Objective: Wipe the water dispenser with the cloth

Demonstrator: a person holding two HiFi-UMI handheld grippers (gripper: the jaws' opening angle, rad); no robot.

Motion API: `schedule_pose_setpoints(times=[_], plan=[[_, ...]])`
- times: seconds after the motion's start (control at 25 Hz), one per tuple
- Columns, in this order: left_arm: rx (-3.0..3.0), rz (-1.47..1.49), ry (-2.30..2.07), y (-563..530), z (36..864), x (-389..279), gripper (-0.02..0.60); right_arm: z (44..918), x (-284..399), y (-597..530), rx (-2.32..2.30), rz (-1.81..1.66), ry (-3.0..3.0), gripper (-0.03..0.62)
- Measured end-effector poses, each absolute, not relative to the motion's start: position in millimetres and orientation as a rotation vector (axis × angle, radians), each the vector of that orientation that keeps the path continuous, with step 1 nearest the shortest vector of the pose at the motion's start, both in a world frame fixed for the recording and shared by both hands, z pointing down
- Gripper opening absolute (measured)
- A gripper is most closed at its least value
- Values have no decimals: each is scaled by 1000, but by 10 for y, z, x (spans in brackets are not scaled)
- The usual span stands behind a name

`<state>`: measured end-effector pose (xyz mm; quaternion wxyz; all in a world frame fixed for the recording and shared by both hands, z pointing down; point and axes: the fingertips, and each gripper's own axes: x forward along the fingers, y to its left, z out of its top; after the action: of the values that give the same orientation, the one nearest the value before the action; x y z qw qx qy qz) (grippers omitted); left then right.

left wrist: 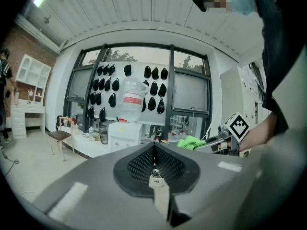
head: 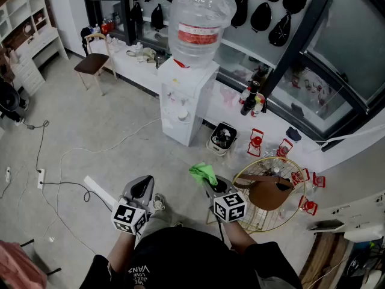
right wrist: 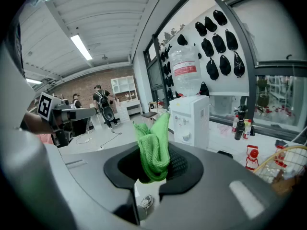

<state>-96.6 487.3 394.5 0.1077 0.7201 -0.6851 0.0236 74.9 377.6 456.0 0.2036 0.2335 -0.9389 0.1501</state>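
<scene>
- Water dispenser [head: 183,104]: white, stands on the floor against the low window ledge, well ahead of both grippers. Nothing touches it, so wiping looks not yet begun.
- Water bottle [head: 197,20]: large and clear, sits upside down on top of the dispenser. It probably makes the unit top-heavy, so wipe with light pressure.
- Left gripper [left wrist: 154,150]: jaws pressed together with nothing between them. It is held low at the person's left.
- Right gripper [right wrist: 153,166]: jaws pinch the cloth, aimed toward the dispenser.
- Cloth [right wrist: 152,143]: green and bunched, clamped at a thick fold with a loose end sticking up past the jaws. It looks soft, light and limp, unlikely to slip. The hold on the bunched middle suits the job, as it leaves a pad of fabric forward to meet the panels.
</scene>
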Motion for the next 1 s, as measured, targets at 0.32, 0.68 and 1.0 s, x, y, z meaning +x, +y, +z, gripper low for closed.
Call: schedule_pose_setpoints(times=[0.32, 0.68, 1.0], plan=[[2156, 72, -1996, 4876, 3955, -894, 1, 4465, 862, 3727, 733, 412, -2646, 89], [2219, 106, -1950, 4604, 3931, -793, 2, 4442, 950, 3511, 809, 488, -2666, 94], [2257, 148, -1868, 4081, 4055, -926, 2, 4459, 827, 3084, 868, 499, -2669, 94]])
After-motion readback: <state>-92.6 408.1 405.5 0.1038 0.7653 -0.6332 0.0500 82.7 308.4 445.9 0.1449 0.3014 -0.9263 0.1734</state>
